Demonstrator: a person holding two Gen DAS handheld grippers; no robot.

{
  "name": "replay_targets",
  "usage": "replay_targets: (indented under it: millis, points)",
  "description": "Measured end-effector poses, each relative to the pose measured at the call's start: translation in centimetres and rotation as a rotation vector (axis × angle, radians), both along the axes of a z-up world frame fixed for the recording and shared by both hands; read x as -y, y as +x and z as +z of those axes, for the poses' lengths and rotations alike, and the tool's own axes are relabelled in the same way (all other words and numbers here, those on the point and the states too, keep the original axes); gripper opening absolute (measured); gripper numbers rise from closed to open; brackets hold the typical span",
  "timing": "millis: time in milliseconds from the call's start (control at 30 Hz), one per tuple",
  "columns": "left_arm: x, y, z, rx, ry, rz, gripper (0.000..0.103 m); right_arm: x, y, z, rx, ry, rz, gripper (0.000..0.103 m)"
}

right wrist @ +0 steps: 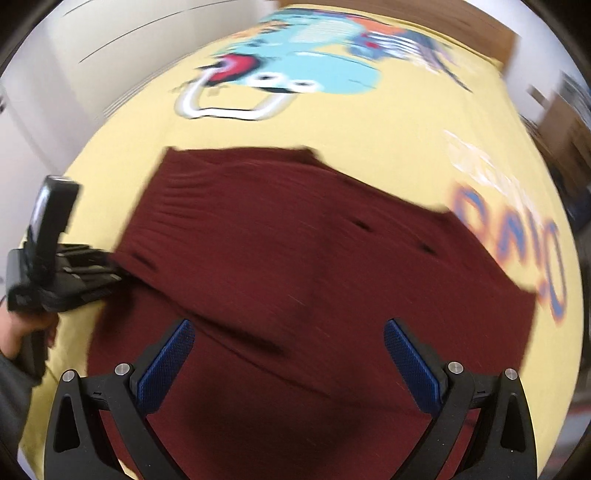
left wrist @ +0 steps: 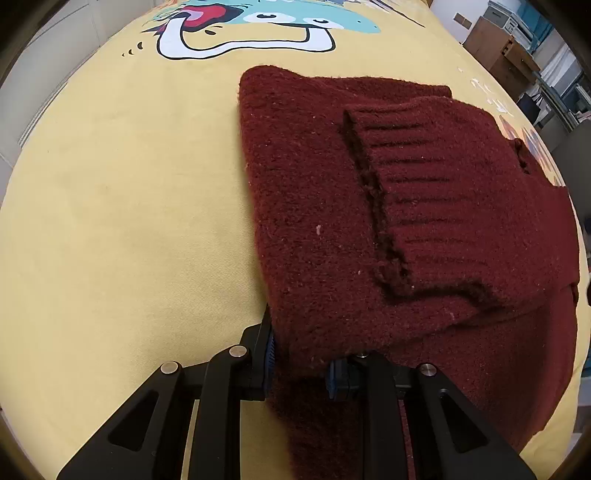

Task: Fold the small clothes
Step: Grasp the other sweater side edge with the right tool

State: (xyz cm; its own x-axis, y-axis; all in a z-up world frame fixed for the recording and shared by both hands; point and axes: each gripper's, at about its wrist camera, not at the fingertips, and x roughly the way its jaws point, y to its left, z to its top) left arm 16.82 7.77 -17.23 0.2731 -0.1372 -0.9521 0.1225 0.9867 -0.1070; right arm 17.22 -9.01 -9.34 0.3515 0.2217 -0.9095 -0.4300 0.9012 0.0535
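A dark red knitted sweater (left wrist: 369,206) lies partly folded on a yellow printed cloth (left wrist: 129,203). Its ribbed hem (left wrist: 406,177) lies turned over on top. My left gripper (left wrist: 301,363) is shut on the sweater's near left edge, with knit bunched between its blue pads (left wrist: 269,354). In the right wrist view the sweater (right wrist: 295,251) fills the middle, blurred by motion. My right gripper (right wrist: 288,362) is open and empty just above the sweater's near part. The left gripper (right wrist: 74,273) shows at the sweater's left edge there.
The yellow cloth carries a cartoon print (left wrist: 258,22) at the far end and blue-orange letters (right wrist: 517,251) on the right. Brown boxes and shelves (left wrist: 517,48) stand beyond the far right edge. A white wall (right wrist: 55,74) lies to the left.
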Motion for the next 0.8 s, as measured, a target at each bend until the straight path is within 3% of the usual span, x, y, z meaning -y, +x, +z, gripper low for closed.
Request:
replay_targets:
  millis: [267, 533, 633, 700, 800]
  points:
    - [-1.0, 1.2, -0.4, -0.011, -0.005, 0.013, 0.018, -7.9, 2.0, -3.2, -0.069, -0.008, 0.131, 0.102]
    - [-1.9, 1.4, -0.5, -0.015, -0.023, 0.017, 0.019, -9.0, 2.7, -6.5, -0.081, -0.049, 0.114, 0.094]
    - [-2.1, 1.5, -0.6, -0.02, -0.024, 0.018, 0.019, -8.7, 3.1, -6.5, -0.072, -0.044, 0.098, 0.072]
    - [-2.1, 1.7, -0.7, -0.021, -0.019, 0.019, 0.019, -8.5, 3.3, -6.6, -0.065, -0.06, 0.098, 0.047]
    - [-2.1, 1.5, -0.5, -0.018, -0.017, 0.018, 0.019, -8.1, 3.6, -6.6, -0.056, -0.069, 0.09, 0.025]
